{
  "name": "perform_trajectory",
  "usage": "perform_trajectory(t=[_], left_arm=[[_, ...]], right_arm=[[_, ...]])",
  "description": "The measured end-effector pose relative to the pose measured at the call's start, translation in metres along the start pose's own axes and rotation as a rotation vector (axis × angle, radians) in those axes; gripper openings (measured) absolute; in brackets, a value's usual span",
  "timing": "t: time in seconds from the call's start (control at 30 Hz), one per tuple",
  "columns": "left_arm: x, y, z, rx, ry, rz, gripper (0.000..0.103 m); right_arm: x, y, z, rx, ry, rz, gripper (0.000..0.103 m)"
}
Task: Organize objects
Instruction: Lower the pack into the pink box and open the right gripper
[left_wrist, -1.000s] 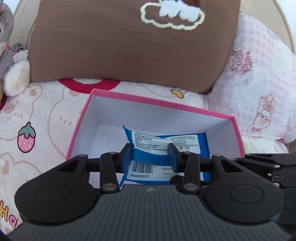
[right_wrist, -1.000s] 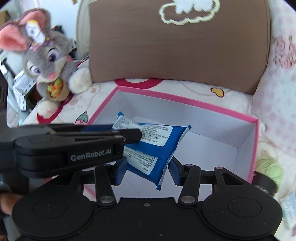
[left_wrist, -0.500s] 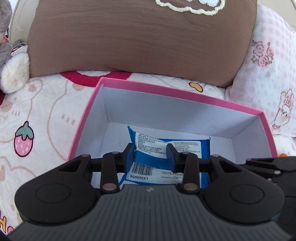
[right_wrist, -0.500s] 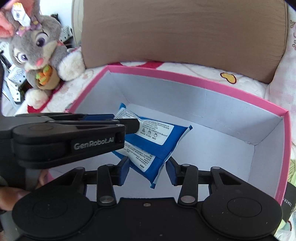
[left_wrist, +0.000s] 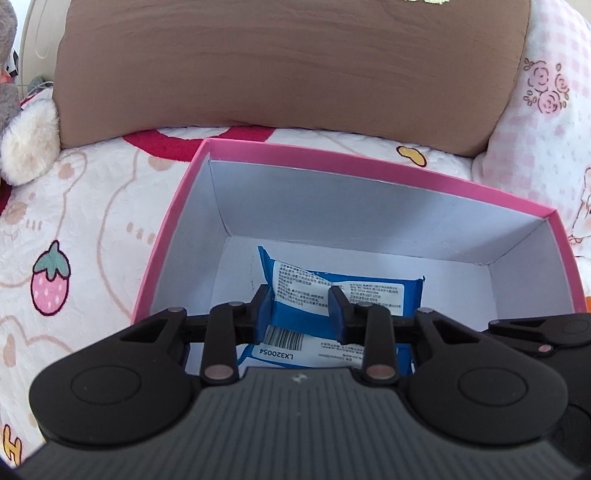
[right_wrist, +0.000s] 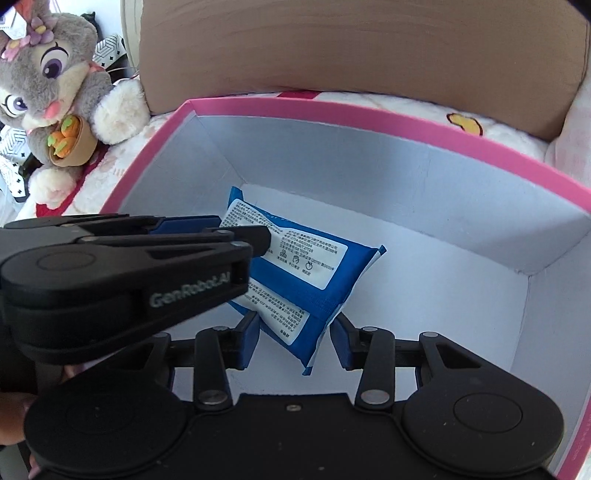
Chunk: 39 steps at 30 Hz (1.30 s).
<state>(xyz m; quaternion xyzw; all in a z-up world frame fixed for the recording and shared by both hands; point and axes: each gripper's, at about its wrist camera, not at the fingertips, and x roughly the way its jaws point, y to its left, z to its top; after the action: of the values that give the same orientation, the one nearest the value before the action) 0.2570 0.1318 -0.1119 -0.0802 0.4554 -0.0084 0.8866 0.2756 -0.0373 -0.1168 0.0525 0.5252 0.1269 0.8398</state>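
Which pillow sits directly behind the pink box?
The brown pillow: it runs along behind the box's far rim, while the pink checked pillow lies off past the box's right corner.

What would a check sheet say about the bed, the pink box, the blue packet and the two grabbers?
Surface: white quilted bedspread with strawberry print.
Job's things: blue plastic wipes packet inside pink cardboard box, white-lined.
Clutter: nothing seen.
Grippers: left gripper pinching the packet, jaws just closing; right gripper jaws either side of the packet's lower corner, grip unclear.
Cables: nothing clearly seen.
Surroundings: brown fabric cushion, grey plush bunny, pink checked pillow.
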Motion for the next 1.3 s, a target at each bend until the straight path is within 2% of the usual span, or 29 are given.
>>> perform_trajectory(t=[0.17, 0.3, 0.53, 0.67, 0.77, 0.97, 1.07, 1.2, 1.3], left_arm=[[-0.001, 0.001, 0.0, -0.006, -0.017, 0.015, 0.032], [-0.001, -0.007, 0.0, 0.064, -0.019, 0.033, 0.033], [-0.002, 0.0, 0.003, 0.018, -0.018, 0.007, 0.036], [0.0, -0.001, 0.004, 0.015, 0.045, -0.012, 0.04], [-0.003, -0.004, 0.004, 0.028, 0.027, -0.004, 0.04], [-0.015, 0.002, 0.006, -0.006, 0.015, -0.01, 0.041], [-0.022, 0.006, 0.006, -0.059, 0.06, -0.053, 0.043], [-0.036, 0.001, 0.003, -0.043, 0.059, -0.039, 0.046], [-0.048, -0.002, -0.001, -0.038, 0.07, -0.057, 0.046]], right_arm=[[0.004, 0.0, 0.003, 0.01, 0.008, 0.003, 0.048], [0.003, 0.01, 0.002, -0.036, -0.015, -0.046, 0.048], [0.01, 0.004, 0.003, -0.005, 0.013, -0.041, 0.049], [0.005, 0.001, 0.001, 0.013, -0.011, -0.041, 0.049], [0.002, 0.001, 0.0, 0.019, -0.027, -0.061, 0.049], [-0.021, -0.003, -0.007, 0.018, -0.066, -0.054, 0.05], [-0.037, -0.005, -0.015, 0.003, -0.097, -0.044, 0.05], [-0.056, -0.009, -0.024, 0.031, -0.131, -0.015, 0.05], [-0.07, -0.005, -0.029, 0.007, -0.151, -0.028, 0.051]])
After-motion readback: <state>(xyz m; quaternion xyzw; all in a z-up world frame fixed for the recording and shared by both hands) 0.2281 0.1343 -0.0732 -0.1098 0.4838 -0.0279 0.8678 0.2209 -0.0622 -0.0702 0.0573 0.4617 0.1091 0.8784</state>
